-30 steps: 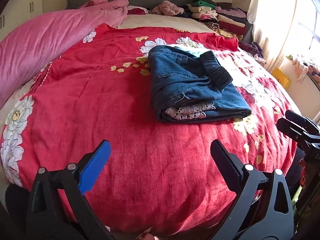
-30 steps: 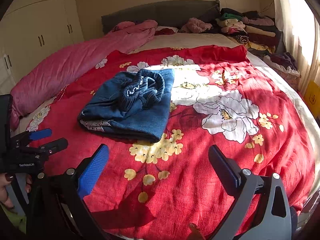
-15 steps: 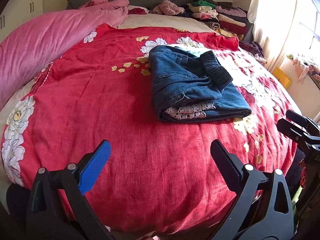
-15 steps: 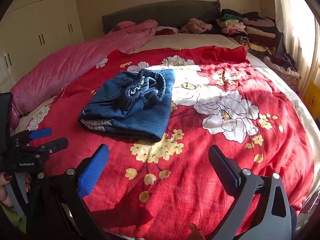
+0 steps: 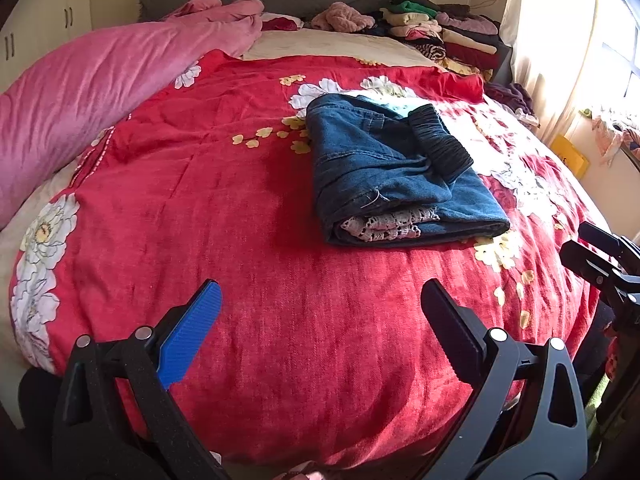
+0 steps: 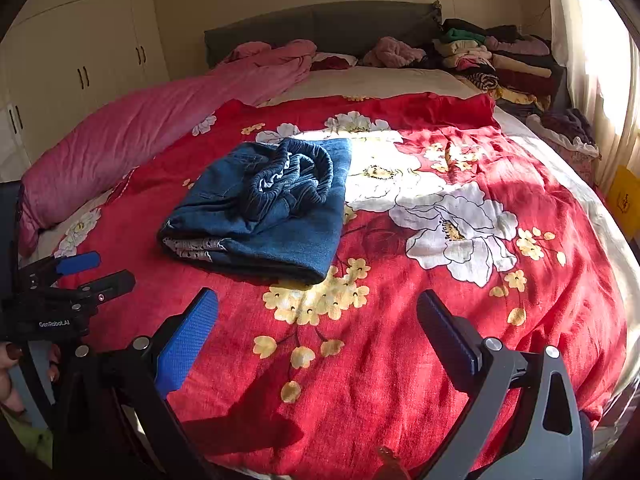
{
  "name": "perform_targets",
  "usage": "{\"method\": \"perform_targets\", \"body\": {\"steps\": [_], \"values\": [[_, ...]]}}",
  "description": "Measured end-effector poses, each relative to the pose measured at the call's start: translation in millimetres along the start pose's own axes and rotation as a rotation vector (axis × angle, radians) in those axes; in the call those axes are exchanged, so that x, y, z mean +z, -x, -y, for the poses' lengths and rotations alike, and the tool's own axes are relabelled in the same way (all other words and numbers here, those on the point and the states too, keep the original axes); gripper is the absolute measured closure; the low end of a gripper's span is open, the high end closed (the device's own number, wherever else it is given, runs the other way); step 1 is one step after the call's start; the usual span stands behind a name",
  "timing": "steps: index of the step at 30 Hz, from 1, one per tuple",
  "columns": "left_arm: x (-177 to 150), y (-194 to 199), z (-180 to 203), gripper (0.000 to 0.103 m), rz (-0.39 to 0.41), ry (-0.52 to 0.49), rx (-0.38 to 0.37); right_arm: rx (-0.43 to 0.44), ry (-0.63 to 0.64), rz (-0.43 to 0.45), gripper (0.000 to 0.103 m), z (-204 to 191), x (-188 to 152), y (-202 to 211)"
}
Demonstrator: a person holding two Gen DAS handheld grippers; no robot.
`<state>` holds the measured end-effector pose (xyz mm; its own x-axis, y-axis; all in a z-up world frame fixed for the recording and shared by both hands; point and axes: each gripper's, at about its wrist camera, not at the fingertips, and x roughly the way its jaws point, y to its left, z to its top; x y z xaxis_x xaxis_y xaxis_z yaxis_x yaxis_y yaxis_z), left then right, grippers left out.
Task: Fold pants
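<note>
A pair of blue denim pants (image 5: 384, 176) lies folded in a compact stack on the red flowered bedspread (image 5: 224, 216), with its dark elastic waistband on top and pale lace trim at the near edge. It also shows in the right wrist view (image 6: 272, 216). My left gripper (image 5: 320, 300) is open and empty, held back near the bed's foot, apart from the pants. My right gripper (image 6: 318, 308) is open and empty, also near the foot, to the right of the pants. Each gripper shows at the edge of the other's view.
A pink quilt (image 5: 88, 96) lies rolled along the bed's left side. Stacks of folded clothes (image 5: 436, 36) sit at the head on the right. A dark headboard (image 6: 320, 28), white wardrobes (image 6: 80, 64) at left and a curtained window (image 5: 560, 40) at right surround the bed.
</note>
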<state>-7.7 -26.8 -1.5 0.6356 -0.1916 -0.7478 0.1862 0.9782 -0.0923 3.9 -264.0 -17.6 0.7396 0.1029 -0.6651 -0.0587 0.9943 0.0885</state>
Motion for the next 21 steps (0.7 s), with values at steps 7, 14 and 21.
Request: {"method": "perform_targets", "body": {"steps": [7, 14, 21], "values": [[-0.9, 0.8, -1.0, 0.009, 0.003, -0.009, 0.012, 0.0, 0.0, 0.0, 0.004, -0.3, 0.0, 0.6], [-0.7, 0.7, -0.1, 0.009, 0.004, -0.01, 0.013, 0.0, 0.001, 0.0, 0.004, -0.6, 0.1, 0.7], [-0.7, 0.8, -0.4, 0.009, 0.004, -0.01, 0.012, -0.002, 0.0, 0.0, 0.004, -0.5, 1.0, 1.4]]}}
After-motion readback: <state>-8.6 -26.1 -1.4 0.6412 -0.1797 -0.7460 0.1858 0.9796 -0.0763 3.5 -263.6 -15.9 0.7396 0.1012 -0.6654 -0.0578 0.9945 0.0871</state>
